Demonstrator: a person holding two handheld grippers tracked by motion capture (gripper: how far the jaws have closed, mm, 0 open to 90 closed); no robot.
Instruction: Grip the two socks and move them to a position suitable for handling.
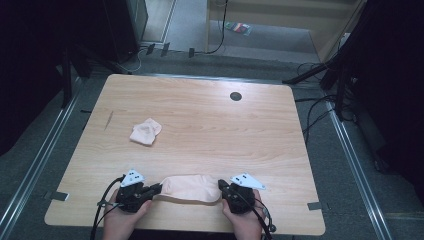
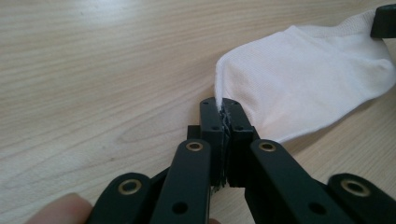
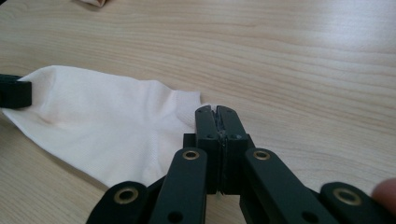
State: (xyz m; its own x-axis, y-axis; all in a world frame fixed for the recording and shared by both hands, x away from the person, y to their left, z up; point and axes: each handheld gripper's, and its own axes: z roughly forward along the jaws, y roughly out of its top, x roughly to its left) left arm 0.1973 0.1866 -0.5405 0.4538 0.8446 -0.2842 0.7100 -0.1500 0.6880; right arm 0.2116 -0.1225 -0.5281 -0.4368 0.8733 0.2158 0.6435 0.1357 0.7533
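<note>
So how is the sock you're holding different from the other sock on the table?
The pale pink held sock is stretched out flat; the crumpled pale pink sock lies bunched in a heap. The held sock is pinched at both ends by the left gripper and right gripper; the crumpled sock lies alone, farther back on the wooden table. Both look the same colour and fabric.

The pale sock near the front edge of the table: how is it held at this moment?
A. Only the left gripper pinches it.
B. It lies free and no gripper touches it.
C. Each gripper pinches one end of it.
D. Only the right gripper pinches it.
C: the left gripper is shut on one end of the sock and the right gripper on the other, with the sock stretched between them.
</note>
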